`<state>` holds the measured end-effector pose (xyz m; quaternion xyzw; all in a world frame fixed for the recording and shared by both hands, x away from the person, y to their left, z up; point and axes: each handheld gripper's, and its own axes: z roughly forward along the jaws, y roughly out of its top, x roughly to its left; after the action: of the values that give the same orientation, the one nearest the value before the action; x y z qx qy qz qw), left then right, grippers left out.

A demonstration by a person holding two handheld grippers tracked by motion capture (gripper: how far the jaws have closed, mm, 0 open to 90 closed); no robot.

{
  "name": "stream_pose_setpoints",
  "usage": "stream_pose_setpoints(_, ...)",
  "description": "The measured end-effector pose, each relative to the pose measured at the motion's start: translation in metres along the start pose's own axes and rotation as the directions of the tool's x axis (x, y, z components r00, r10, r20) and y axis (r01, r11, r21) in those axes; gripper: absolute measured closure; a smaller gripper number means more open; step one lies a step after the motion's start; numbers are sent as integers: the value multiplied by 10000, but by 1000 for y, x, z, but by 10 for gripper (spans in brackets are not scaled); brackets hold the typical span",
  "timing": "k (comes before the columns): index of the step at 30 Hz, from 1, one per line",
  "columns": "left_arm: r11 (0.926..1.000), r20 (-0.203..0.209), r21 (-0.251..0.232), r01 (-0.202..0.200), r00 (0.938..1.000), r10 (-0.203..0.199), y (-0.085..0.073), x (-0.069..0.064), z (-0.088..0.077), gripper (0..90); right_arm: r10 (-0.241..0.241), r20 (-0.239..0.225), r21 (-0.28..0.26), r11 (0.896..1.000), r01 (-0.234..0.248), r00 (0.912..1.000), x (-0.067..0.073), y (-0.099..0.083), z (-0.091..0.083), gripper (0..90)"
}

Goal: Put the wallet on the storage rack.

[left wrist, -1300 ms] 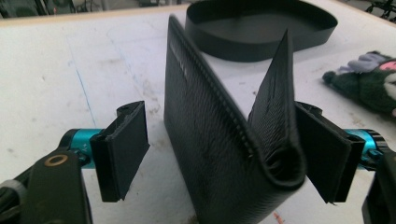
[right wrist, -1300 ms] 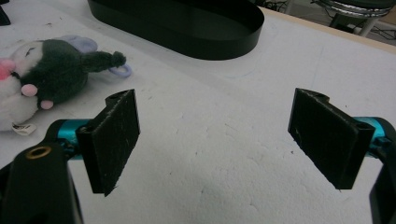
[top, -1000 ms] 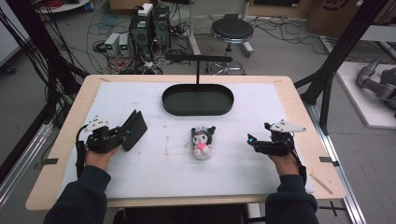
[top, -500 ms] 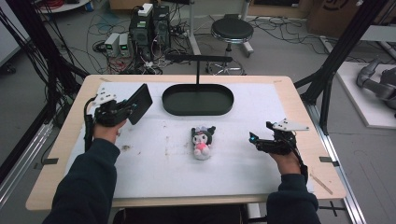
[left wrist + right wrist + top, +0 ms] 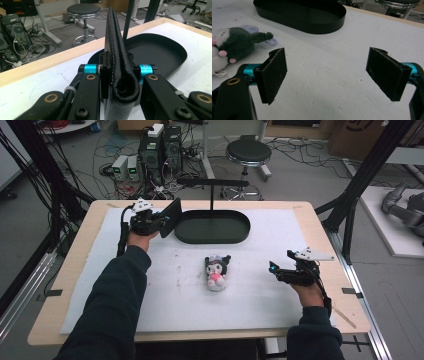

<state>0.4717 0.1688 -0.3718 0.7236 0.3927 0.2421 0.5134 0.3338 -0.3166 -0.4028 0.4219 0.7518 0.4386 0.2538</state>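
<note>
My left gripper point(image 5: 161, 221) is shut on a black folded leather wallet point(image 5: 171, 216), held on edge beside the left end of the black oval tray point(image 5: 235, 236). In the left gripper view the wallet point(image 5: 117, 62) stands upright between the jaws, with the tray point(image 5: 175, 52) just beyond it. A small plush toy point(image 5: 216, 271) with dark ears and a pink nose lies on the white mat in the middle of the table. My right gripper point(image 5: 275, 269) rests open near the table's right side; its pads point(image 5: 273, 75) have nothing between them, and the plush toy point(image 5: 234, 47) lies to their left.
A black T-shaped stand point(image 5: 212, 184) rises behind the tray. A white foam mat point(image 5: 165, 295) covers most of the wooden table point(image 5: 345, 270). Beyond the far edge are a stool point(image 5: 248, 154), computer boxes point(image 5: 160, 145) and cables on the floor.
My left gripper has carried the wallet away from me and to the right, from the near-left of the mat up to the tray's left end. The right gripper has stayed in place.
</note>
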Motion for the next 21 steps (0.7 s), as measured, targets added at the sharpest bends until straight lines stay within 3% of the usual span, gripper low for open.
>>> stream_pose_setpoints(2, 9999, -50, -114, -57, 10000, 57, 2, 0, 11, 776, 8, 9, 21, 10000, -8, 10000, 0, 0, 0, 172)
stream_pose_setpoints(9, 9990, -553, 380, -231, 9982, 252, 1, 0, 45, 775, 105, 52, 3, 9999, -105, 9999, -3, -3, -3, 172)
stream_pose_setpoints(14, 9994, -685, 277, -226, 9973, 245, 3, -2, 63, 776, 157, 70, 45, 9999, -158, 9999, -4, -5, -3, 172)
stream_pose_setpoints(18, 9950, -757, 939, -330, 9963, 402, -4, -9, 79, 769, 127, 94, 28, 9999, -127, 9999, -5, -5, -3, 172)
stream_pose_setpoints(20, 9937, -689, 1092, -245, 9971, 322, -7, -13, 82, 728, 127, 102, 25, 9999, -127, 9999, -5, -5, -3, 172)
stream_pose_setpoints(21, 9941, -633, 1082, -1, 9980, 70, -7, -15, 83, 577, 110, 65, 15, 9999, -110, 9999, -4, -5, -4, 172)
